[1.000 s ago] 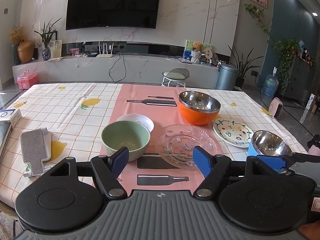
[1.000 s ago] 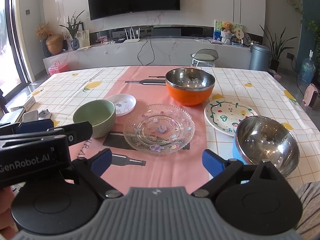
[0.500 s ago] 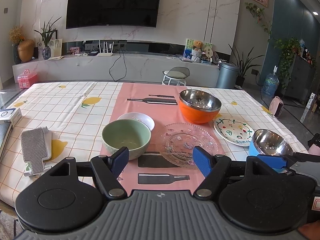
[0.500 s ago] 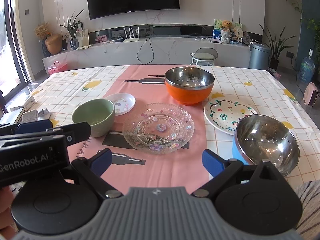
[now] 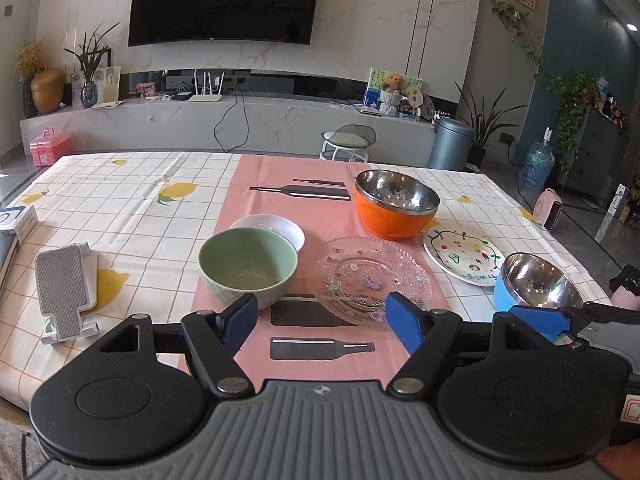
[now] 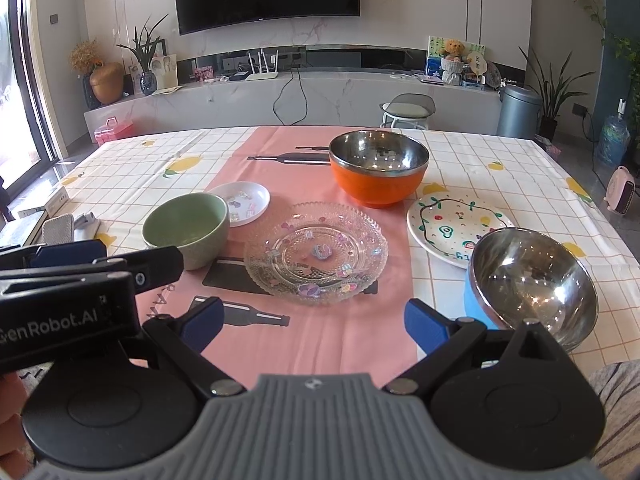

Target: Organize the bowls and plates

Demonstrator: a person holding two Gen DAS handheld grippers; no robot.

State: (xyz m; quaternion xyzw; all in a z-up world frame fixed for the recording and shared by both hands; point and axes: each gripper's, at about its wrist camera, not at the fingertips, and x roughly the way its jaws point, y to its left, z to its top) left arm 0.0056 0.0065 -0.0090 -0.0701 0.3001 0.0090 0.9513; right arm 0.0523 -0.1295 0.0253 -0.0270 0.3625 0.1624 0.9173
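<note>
A glass plate lies mid-counter on the pink strip, green bowl and small dish to its left, orange bowl behind, painted plate and blue bowl toward the right edge. Left tool and right tool gape wide, holding nothing, over the near edge.

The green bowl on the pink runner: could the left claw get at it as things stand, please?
Probably yes: the left claw is open, and the green bowl sits just beyond its left finger, with nothing between them.
</note>
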